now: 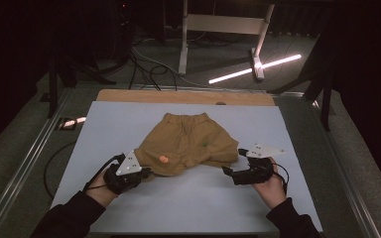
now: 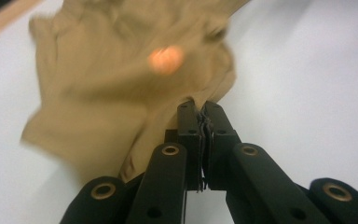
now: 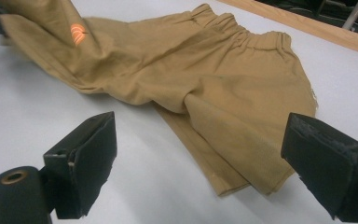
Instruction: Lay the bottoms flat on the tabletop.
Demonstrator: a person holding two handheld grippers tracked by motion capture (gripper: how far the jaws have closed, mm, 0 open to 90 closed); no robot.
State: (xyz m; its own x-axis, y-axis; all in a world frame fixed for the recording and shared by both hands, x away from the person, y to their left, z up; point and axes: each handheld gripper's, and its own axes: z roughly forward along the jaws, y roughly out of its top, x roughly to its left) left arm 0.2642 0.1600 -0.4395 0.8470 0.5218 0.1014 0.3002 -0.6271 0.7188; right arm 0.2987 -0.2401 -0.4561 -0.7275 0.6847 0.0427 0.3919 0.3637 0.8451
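We note a pair of tan shorts (image 1: 188, 141) lying near the middle of the pale blue-grey table (image 1: 104, 124), the elastic waistband at 12 o'clock and the legs pointing toward 6 o'clock, toward the person. A small orange patch (image 1: 163, 158) shows on the leg at about 7 o'clock from the shorts' centre.

Left gripper (image 1: 141, 173): we see it at 8 o'clock on the table, at the hem of the nearer leg. In the left gripper view the two black jaws stand pressed together with a fold of tan cloth pinched between them, frayed threads showing in the seam between the pads. The cloth runs away from the tips toward 11 o'clock, and the orange patch (image 2: 166, 59) sits just beyond the tips, blurred.

Right gripper (image 1: 230, 166): we see it at 4 o'clock, just beside the hem of the other leg, held in the person's hand with the grey plate on top. In the right gripper view its jaws stand wide apart with nothing between them but bare table; the leg hem (image 3: 242, 182) lies between and just ahead of them, not touched so far as we can tell.

A strip of wooden edge (image 1: 183, 95) runs along the far side of the table at 12 o'clock.
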